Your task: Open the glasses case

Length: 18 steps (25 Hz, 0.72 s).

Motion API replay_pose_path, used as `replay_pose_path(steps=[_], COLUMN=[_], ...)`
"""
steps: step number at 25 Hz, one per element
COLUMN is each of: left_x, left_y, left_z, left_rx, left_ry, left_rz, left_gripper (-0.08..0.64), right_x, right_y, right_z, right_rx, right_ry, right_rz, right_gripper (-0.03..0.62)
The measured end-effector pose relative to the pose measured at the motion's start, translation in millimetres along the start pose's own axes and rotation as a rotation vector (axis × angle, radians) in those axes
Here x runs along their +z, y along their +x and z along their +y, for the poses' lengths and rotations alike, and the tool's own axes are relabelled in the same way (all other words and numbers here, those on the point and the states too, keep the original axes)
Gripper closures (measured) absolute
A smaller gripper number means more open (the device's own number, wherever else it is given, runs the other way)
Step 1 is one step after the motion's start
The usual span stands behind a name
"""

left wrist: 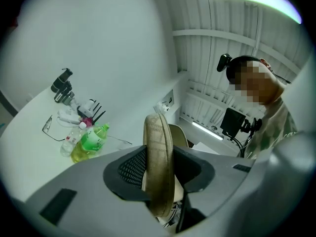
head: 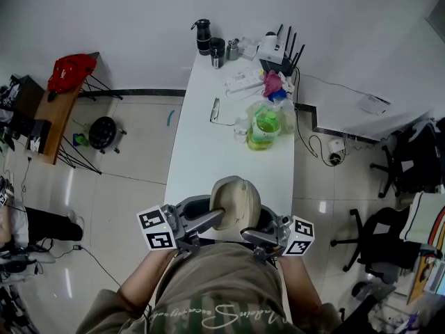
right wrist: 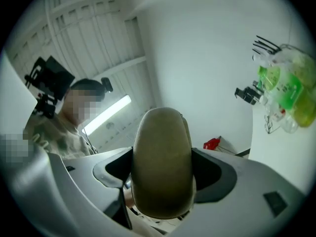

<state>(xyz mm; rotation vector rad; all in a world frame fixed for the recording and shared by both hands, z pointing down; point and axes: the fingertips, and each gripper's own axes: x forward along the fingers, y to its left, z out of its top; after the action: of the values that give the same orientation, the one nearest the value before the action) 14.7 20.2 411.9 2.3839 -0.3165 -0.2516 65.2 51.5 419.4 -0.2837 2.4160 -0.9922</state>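
A beige glasses case [head: 235,199] is held upright over the near end of the white table [head: 208,152], just in front of the person's body. My left gripper [head: 217,218] comes in from the left, and in the left gripper view its dark pads [left wrist: 129,169] press on one thin shell of the case [left wrist: 158,162], seen edge-on. A second shell [left wrist: 178,135] shows just behind it. My right gripper [head: 250,234] comes in from the right, and in the right gripper view its jaws clamp the broad rounded back of the case [right wrist: 162,162]. The case's inside is hidden.
Further along the table stand a green bottle [head: 264,127], a clear bottle [head: 241,127], a pair of glasses [head: 215,110], a power strip [head: 243,82], a router [head: 281,54] and a black flask [head: 202,37]. A red bag [head: 69,72] lies on a wooden desk at the left. Office chairs [head: 379,239] stand at the right.
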Motion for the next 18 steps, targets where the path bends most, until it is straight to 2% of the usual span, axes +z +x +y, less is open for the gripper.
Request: replay_pose_path(steps=[3, 8, 10, 13, 16, 18], left_x=[5, 13, 18, 21, 14, 10], left_y=[-1, -8, -13, -15, -9, -4], left_z=[8, 21, 29, 36, 35, 31], left_rx=[0.042, 0.127, 0.172, 0.226, 0.242, 0.240], left_ry=[0.006, 0.020, 0.016, 0.036, 0.106, 0.153], left_rz=[-0.025, -0.065, -0.095, -0.113, -0.067, -0.039], left_gripper=[0.405, 0.408, 0.408, 0.408, 0.408, 0.408], right_x=[-2, 10, 16, 11, 0, -2], right_y=[5, 4, 5, 10, 11, 8], right_z=[-5, -14, -16, -28, -47, -55], right_rx=[-0.075, -0.220, -0.280, -0.398, -0.519, -0.548], right_ry=[-0.105, -0.073, -0.106, -0.246, -0.411, -0.435], right_rz=[0.041, -0.010, -0.005, 0.120, 0.247, 0.269], right_gripper=[0.241, 0.241, 0.241, 0.241, 0.241, 0.253])
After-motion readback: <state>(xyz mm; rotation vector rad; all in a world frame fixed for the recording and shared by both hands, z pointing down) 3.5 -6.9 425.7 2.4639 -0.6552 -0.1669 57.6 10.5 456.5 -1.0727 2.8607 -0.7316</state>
